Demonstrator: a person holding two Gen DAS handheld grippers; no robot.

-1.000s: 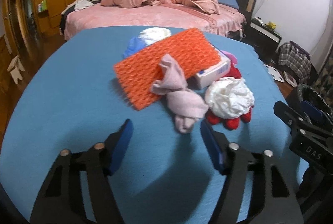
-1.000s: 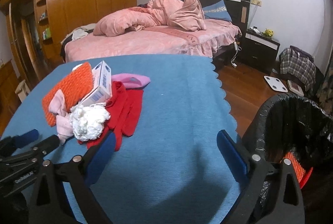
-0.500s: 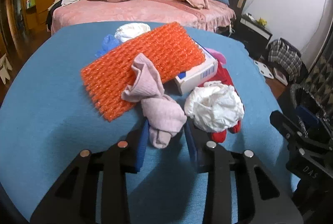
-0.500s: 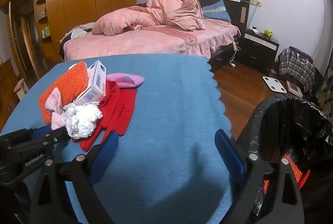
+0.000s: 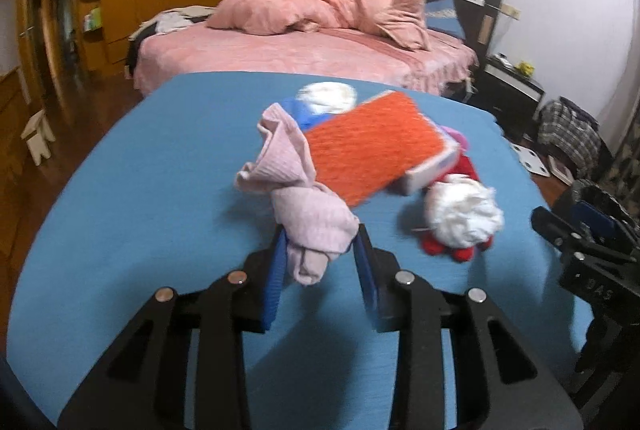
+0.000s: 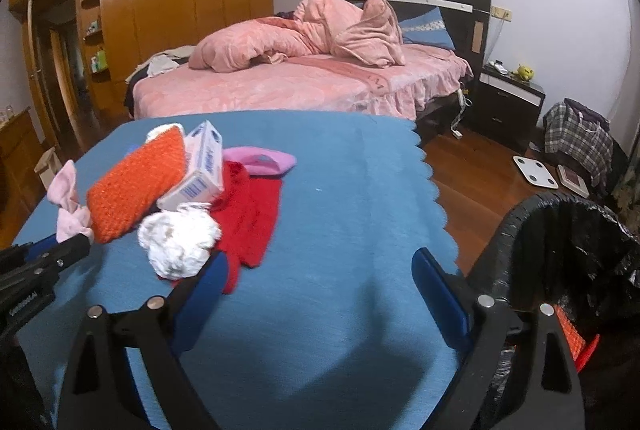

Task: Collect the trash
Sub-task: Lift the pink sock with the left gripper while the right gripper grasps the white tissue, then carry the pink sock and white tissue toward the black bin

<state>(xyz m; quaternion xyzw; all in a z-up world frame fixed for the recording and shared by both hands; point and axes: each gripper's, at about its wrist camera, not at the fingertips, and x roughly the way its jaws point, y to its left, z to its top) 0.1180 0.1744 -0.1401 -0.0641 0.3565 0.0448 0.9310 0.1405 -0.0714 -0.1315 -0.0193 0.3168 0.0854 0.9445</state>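
My left gripper (image 5: 320,254) is shut on a pale pink cloth (image 5: 296,190) and holds it lifted over the blue table (image 5: 160,190); the cloth also shows in the right wrist view (image 6: 68,206). Behind it lie an orange foam net (image 5: 368,146) on a white box (image 5: 432,170), a white paper wad (image 5: 464,214) and red gloves (image 6: 252,218). My right gripper (image 6: 320,270) is open and empty above the table's right part, beside a black-lined trash bin (image 6: 560,250).
A pink item (image 6: 260,160), a blue item (image 5: 296,110) and a white wad (image 5: 328,94) lie at the pile's far side. The table's scalloped right edge (image 6: 432,182) borders wooden floor. A pink bed (image 6: 300,82) stands behind.
My left gripper moved forward, closed on the pink cloth and lifted it off the pile. My right gripper stayed open and shifted little.
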